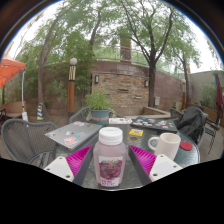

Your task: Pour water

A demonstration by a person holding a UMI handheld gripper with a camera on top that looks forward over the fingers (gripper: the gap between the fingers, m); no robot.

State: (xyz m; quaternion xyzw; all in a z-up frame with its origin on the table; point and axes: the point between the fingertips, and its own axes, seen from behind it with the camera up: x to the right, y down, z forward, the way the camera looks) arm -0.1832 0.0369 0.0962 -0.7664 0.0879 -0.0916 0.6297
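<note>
A small clear bottle [110, 158] with a white cap and a pink label stands upright on the grey patio table [70, 135]. It sits between my gripper's [111, 166] two pink-padded fingers, with a narrow gap at each side, so the gripper is open around it. A white mug [165, 145] stands on the same table just beyond the right finger [143, 160], its handle facing right. The bottle's base is hidden below the fingers.
Flat papers and a yellow item [136, 131] lie farther back on the table. A metal mesh chair [25, 140] stands to the left, a dark bag [190, 122] rests on a chair at right. A potted plant [99, 103] and a brick wall stand behind.
</note>
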